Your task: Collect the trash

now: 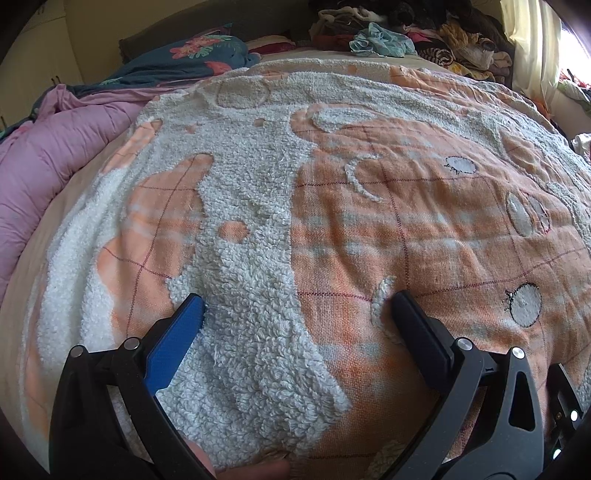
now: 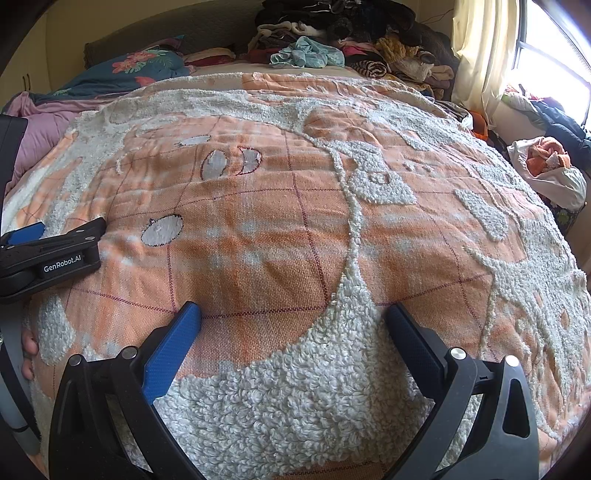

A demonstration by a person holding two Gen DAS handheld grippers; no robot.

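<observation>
No piece of trash shows in either view. My left gripper [image 1: 297,306] is open and empty, its fingers low over an orange and white tufted blanket [image 1: 424,229] spread on a bed. My right gripper [image 2: 293,314] is open and empty too, low over the same blanket [image 2: 266,251]. The left gripper also shows in the right wrist view [image 2: 51,251] at the left edge, lying close to the blanket.
A pile of clothes [image 1: 417,33] lies at the bed's far end [image 2: 351,40]. A purple duvet [image 1: 48,147] and a floral pillow [image 1: 199,48] are at the left. A curtain [image 2: 480,48], a window and a bag of clothes [image 2: 554,173] are at the right.
</observation>
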